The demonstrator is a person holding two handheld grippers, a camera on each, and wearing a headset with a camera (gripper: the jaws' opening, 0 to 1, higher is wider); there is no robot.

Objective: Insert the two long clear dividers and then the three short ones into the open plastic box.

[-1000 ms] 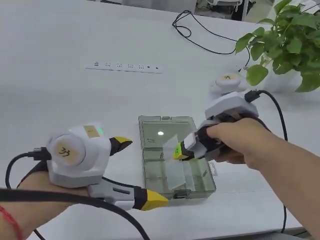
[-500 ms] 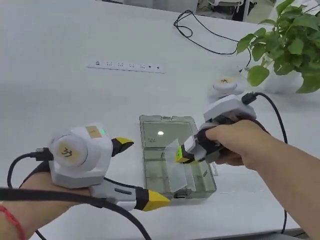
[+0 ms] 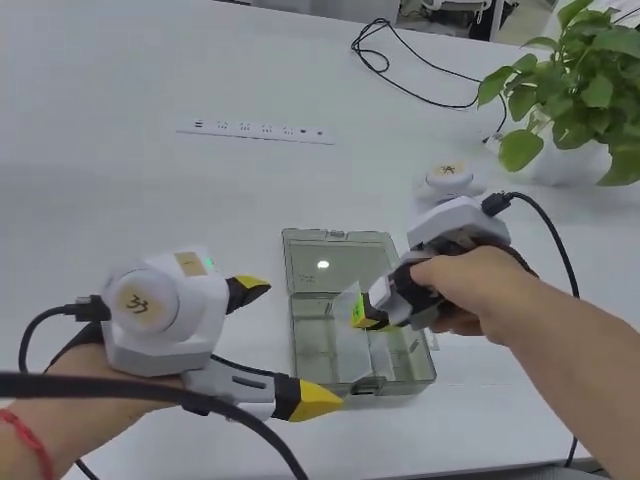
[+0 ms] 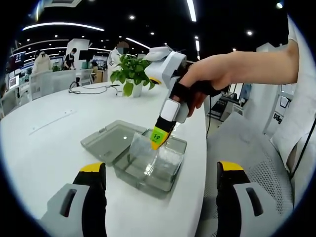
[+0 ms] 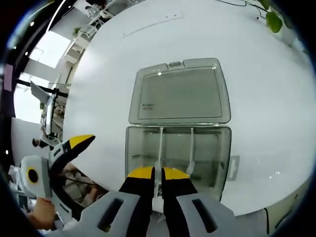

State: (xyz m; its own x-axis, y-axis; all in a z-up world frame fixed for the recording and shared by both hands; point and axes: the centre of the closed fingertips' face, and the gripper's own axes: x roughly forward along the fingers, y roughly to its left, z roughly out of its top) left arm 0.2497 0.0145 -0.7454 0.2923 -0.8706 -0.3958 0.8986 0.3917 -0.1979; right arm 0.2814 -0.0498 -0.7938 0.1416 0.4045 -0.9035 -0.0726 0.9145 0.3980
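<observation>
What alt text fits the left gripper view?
The right gripper, shut on a clear divider, holds it in the open plastic box on a white table. The left gripper, jaws open, frames the bottom; a potted plant stands behind.

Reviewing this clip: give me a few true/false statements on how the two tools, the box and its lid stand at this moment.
1. The right tool is shut on a clear divider over the open box. True.
2. The left tool grips the box's lid. False: its jaws are open and empty, and it is held apart from the box.
3. The lid is shut over the box. False: it lies open, flat on the table.
4. A potted plant stands at the table's far right in the head view. True.
</observation>
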